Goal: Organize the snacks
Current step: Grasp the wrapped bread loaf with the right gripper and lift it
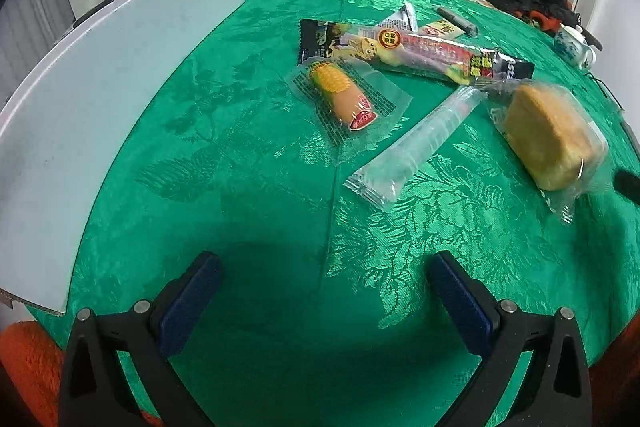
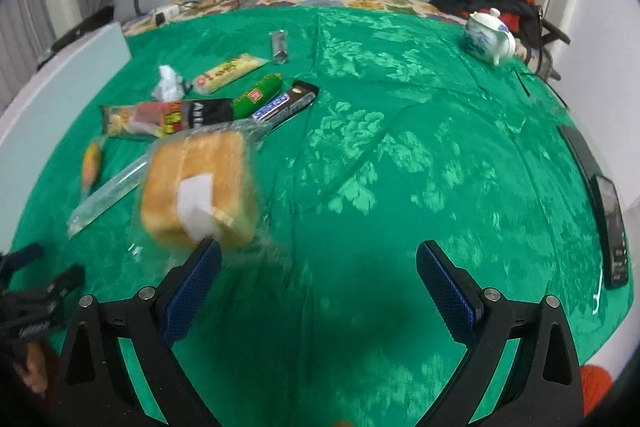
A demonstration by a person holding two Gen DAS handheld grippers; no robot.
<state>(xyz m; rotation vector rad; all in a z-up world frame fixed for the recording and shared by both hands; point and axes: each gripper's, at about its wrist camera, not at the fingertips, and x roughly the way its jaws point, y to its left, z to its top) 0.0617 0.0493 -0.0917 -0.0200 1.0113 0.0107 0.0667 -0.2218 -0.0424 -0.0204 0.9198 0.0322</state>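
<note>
A counter under green cloth (image 1: pixel 240 187) is seen before a sofa. The left gripper (image 1: pixel 320 291) is held released; corn sausage (image 1: pixel 340 95) and wrapped bread (image 1: pixel 548 135) lie loosely ahead, unsorted. The right gripper (image 2: pixel 318 283) is released beside the bread.

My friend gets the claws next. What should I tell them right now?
Left claw: open, holding nothing, over bare green cloth.
Right claw: open, empty; its left finger is right next to the wrapped bread. The picture is too blurry to tell whether they touch.
The snacks all lie loose in the middle of the cloth: corn sausage, clear packet, long bars piled together.
White box sits on the left; its inside is out of view.
Done: nothing looks sorted. Left: all the snacks.
</note>
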